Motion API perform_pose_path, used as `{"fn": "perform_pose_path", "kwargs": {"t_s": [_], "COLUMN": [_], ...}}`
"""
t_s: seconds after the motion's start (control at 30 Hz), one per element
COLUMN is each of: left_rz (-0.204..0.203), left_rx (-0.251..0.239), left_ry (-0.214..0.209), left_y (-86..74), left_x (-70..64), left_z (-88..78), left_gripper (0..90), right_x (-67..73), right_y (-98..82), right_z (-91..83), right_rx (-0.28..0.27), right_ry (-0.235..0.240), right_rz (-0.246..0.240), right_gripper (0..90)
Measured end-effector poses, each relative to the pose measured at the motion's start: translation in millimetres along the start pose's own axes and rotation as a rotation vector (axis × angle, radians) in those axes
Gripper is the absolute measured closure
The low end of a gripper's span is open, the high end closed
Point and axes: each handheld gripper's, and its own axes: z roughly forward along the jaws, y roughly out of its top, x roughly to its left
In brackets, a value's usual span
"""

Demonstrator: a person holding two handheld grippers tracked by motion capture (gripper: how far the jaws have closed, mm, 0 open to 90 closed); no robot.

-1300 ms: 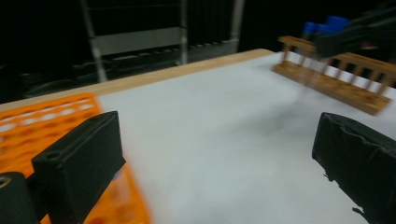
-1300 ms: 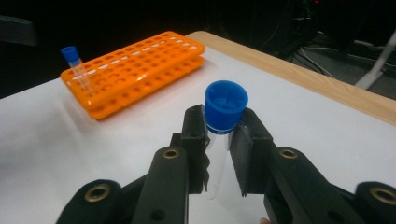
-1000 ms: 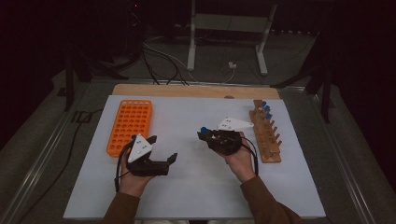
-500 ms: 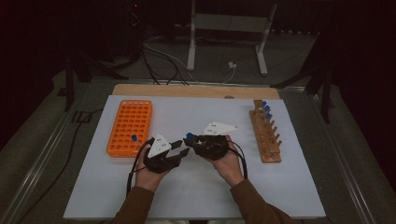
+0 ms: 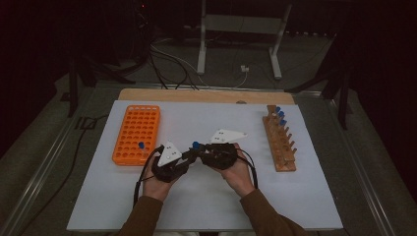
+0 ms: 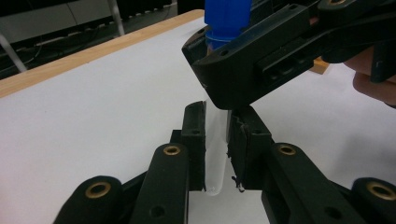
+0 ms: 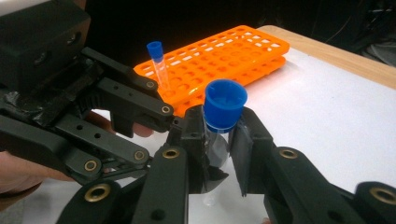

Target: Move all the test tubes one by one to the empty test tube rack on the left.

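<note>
My right gripper (image 7: 217, 154) clamps an upright blue-capped tube (image 7: 223, 116) above the counter (image 5: 314, 196), its lower end between my left gripper's (image 6: 215, 154) parted, not yet closed jaws

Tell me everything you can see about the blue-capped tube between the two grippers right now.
The tube is a clear, thin-walled plastic cylinder with a rounded bottom and a blue ribbed cap. It looks empty. It stands about upright above the white mat, mid-table. The right gripper clamps it just below the cap. The left gripper has its jaws on either side of the lower body, close to it; whether they press it I cannot tell.
</note>
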Motion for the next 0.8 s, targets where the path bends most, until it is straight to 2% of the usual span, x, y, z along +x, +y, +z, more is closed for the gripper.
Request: {"fn": "perform_pose_path", "kwargs": {"t_s": [0.13,0.2,0.37,0.47,0.67,0.8], "left_rz": [-0.009,-0.018,-0.044,-0.050,-0.060,-0.068], "left_rx": [0.007,0.001,-0.012,-0.013,-0.022,-0.029], "left_ry": [0.010,0.013,0.033,0.047,0.069,0.089], "left_y": [-0.6,-1.2,-4.2,-6.5,-11.9,-15.7], "left_x": [2.7,4.8,10.9,14.7,20.7,25.9], "left_z": [-0.9,-2.8,-10.9,-17.7,-33.6,-44.7], "left_gripper": [77.9,77.9,77.9,77.9,77.9,77.9], "right_x": [-3.8,-6.5,-9.3,-11.0,-18.9,-21.4], "right_y": [-0.8,-1.3,-3.4,-6.5,-13.1,-15.0], "right_z": [-2.6,-5.1,-12.5,-15.9,-24.5,-30.6], "right_rx": [-0.001,-0.009,-0.028,-0.029,-0.031,-0.035], "right_ry": [0.029,0.048,0.013,-0.025,-0.071,-0.086], "right_rz": [0.021,0.033,0.042,0.042,0.067,0.060], "right_gripper": [55.6,49.5,27.1,14.6,4.0,3.0]}}
